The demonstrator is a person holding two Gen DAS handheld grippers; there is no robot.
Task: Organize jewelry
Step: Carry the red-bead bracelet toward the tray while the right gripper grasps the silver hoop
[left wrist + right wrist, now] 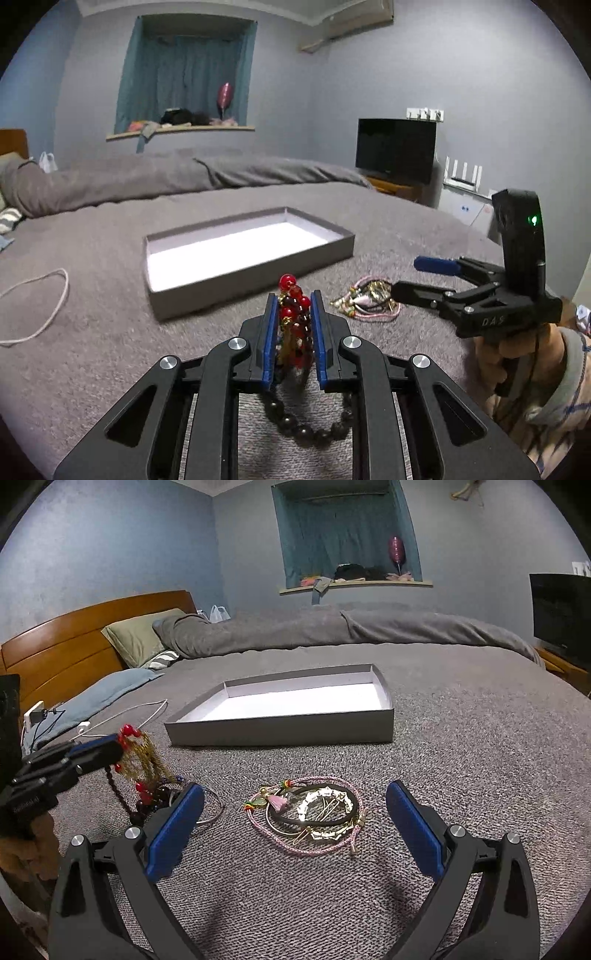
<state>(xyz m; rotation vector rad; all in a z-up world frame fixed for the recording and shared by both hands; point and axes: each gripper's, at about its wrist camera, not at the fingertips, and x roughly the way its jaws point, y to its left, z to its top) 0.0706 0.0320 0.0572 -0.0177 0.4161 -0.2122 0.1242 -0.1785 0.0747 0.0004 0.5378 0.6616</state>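
My left gripper (294, 301) is shut on a bundle of red and dark bead necklaces (295, 314) with gold chain, held above the grey bedspread; a dark bead loop hangs below it. In the right wrist view that gripper (99, 753) shows at the left with the beads (142, 764) dangling. My right gripper (295, 797) is open and empty, low over a pile of bracelets and hair clips (314, 814) lying between its fingers. That pile also shows in the left wrist view (365, 299). An open grey box (343, 245) with white lining stands on the bed beyond.
A thin silver bangle (212, 808) lies by my right gripper's left finger. A white cable (44, 310) loops on the bed at the left. Pillows (136, 638) and a wooden headboard (74, 635) stand far left; a rolled duvet (332, 627) lies behind the box (280, 731).
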